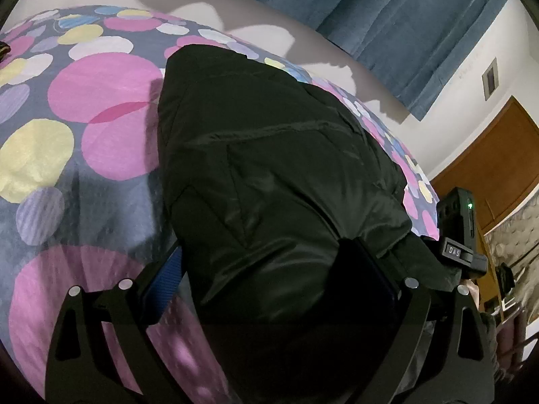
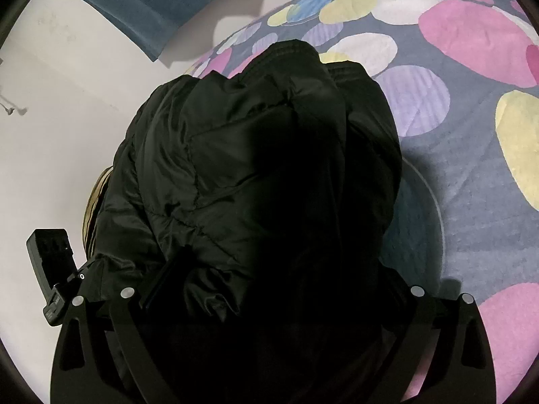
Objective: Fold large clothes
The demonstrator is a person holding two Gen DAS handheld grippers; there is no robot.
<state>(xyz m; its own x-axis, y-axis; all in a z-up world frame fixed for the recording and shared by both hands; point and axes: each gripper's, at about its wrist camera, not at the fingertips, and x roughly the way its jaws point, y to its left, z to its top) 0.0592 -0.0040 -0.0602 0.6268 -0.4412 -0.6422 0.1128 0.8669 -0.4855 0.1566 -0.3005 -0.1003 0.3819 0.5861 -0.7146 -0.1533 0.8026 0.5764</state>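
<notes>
A black padded jacket [image 1: 269, 151] lies bunched on a bed with a spotted bedspread [image 1: 67, 134]. In the left wrist view my left gripper [image 1: 262, 269] is open, its fingers wide apart on either side of the jacket's near end. The blue-padded left finger [image 1: 161, 286] stands just clear of the fabric. In the right wrist view the jacket [image 2: 252, 151] is heaped over my right gripper [image 2: 279, 286]. That gripper is also spread open; its left finger [image 2: 165, 282] shows and the right one is hidden under the cloth.
The bedspread [image 2: 471, 168] stretches right of the jacket. A blue curtain [image 1: 404, 17] and a white wall lie beyond the bed. A brown wooden door [image 1: 498, 161] is at far right. The other gripper's body [image 1: 461, 229] shows beside the jacket, and likewise [image 2: 50, 259].
</notes>
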